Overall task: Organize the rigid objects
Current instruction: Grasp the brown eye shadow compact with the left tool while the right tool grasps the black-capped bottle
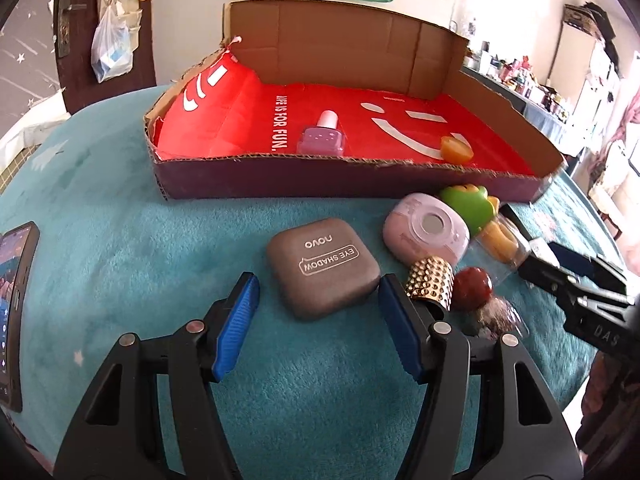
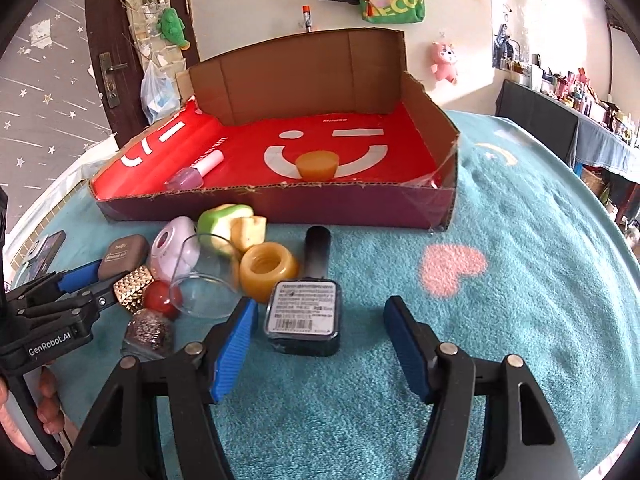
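Risk item: both grippers, left gripper [image 1: 318, 326] and right gripper [image 2: 320, 346], gape empty; dark bottle [image 2: 305, 312], lower centre, may skid off-centre.

One box [image 2: 280, 204]; three polish bottles [image 2: 196, 170] [image 2: 304, 312] [image 2: 150, 330]; two amber caps [image 2: 316, 166] [image 2: 268, 266]; one eyeshadow case [image 1: 322, 268]; one glass [image 2: 204, 284]; one phone [image 1: 12, 312].

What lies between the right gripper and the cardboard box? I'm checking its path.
In the right wrist view, a dark bottle lying on its side sits between the right gripper and the cardboard box.
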Tool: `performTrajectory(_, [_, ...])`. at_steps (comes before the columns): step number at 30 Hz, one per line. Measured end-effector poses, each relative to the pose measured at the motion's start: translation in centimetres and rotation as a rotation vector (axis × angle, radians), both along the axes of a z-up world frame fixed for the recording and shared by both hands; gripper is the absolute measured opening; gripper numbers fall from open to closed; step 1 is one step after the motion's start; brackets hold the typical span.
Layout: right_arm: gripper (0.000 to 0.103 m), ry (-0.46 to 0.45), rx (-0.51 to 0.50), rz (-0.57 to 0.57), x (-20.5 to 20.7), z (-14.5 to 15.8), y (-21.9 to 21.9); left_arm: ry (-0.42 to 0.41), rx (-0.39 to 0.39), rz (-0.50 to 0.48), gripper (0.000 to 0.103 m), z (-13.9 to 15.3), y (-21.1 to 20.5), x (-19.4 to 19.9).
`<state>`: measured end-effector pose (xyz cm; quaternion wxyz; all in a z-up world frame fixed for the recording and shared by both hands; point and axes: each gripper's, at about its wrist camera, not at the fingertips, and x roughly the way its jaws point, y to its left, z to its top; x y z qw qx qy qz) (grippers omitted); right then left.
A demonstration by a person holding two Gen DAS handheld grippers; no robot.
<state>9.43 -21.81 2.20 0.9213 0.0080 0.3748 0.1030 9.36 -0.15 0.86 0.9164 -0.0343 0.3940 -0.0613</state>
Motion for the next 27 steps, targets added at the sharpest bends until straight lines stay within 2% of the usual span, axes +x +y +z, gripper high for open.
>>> performTrajectory(3, [0.067,-0.005,-0.011,-0.003,0.2,0.0,0.2,0.005,-0.015,0.017,0.06,0.2,0.1,0.6])
performTrajectory(10, [0.067,-0.018,-0.056,-0.014,0.2,-0.2,0.9,0.023,0.006,0.023,0.06,0.1,0.2,1.2])
performTrajectory(15, [0.058,-0.021,-0.065,-0.013,-0.1,-0.2,0.5,0.026,0.027,0.017,0.062,0.2,1.3,0.5])
performTrajectory(22, [0.059,-0.027,-0.048,-0.025,-0.2,-0.3,0.3,0.026,-0.048,0.104,0.062,0.3,2.8,0.7])
performTrajectory(27, [0.059,-0.035,-0.065,-0.037,-0.2,-0.4,0.6,0.009,-0.005,0.107,0.061,0.1,1.1,1.5])
